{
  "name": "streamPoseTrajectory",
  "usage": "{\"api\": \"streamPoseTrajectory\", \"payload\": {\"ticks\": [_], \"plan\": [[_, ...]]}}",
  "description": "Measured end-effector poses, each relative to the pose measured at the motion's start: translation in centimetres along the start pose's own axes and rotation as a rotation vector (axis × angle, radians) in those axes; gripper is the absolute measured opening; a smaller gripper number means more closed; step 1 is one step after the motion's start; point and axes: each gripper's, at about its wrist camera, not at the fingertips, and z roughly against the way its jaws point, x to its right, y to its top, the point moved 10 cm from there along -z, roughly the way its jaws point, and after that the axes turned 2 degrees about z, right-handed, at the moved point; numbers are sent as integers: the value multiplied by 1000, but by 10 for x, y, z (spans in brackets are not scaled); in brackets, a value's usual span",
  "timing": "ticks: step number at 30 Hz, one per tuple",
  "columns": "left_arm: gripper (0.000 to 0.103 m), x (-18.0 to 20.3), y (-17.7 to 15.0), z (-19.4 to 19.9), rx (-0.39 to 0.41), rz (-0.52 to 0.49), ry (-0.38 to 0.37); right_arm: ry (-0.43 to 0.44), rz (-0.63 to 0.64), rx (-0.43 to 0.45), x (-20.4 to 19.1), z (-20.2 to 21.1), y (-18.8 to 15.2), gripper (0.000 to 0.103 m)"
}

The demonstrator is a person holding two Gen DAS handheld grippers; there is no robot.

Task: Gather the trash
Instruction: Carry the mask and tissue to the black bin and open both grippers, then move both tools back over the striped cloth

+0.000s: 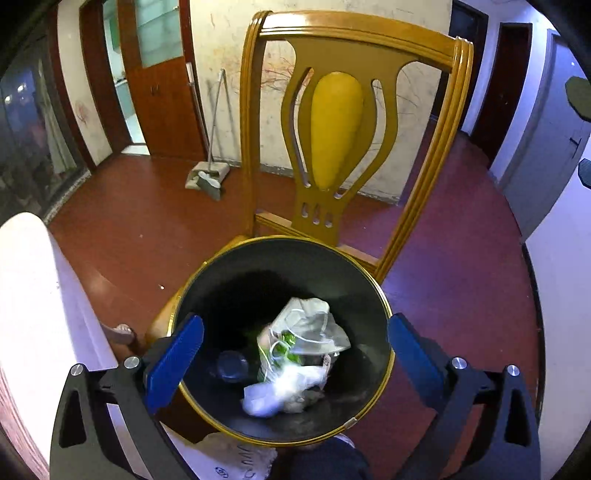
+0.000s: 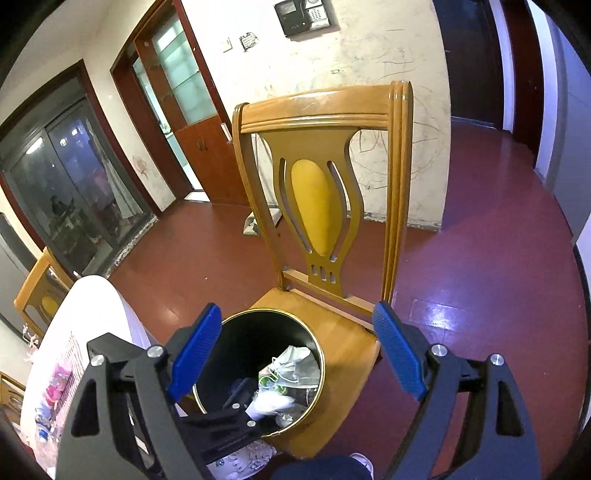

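On a wooden chair (image 2: 332, 339), both grippers' fingers (image 1: 177, 354) spread empty above the trash bin (image 1: 221, 273).

This is a lived-in home, seemingly a hallway or dining area. A varnished wooden dining chair (image 2: 325, 206) with a yellow padded back stands on a glossy red-brown floor (image 2: 498, 295). The cream wall (image 2: 388, 55) behind it is covered in scribbled crayon-like lines and carries an intercom panel (image 2: 301, 14) and a light switch (image 2: 228, 45). Dark red wooden doors (image 1: 162, 107) with frosted glass panes open off the room, and a broom and dustpan (image 1: 208, 177) lean against the wall. A sliding glass door (image 2: 74, 192) fills the left side, with a second matching chair (image 2: 40, 295) near it.
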Motion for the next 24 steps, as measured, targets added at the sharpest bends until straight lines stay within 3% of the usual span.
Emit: {"api": "streamPoseTrajectory", "payload": {"ticks": [11, 18, 24], "plan": [[97, -21, 13, 31, 72, 49, 13, 32, 39, 13, -24, 8, 5, 84], [97, -68, 10, 92, 161, 151, 45, 60, 66, 26, -49, 14, 6, 84], [97, -135, -7, 170, 260, 223, 161, 143, 135, 28, -103, 19, 2, 84]]}}
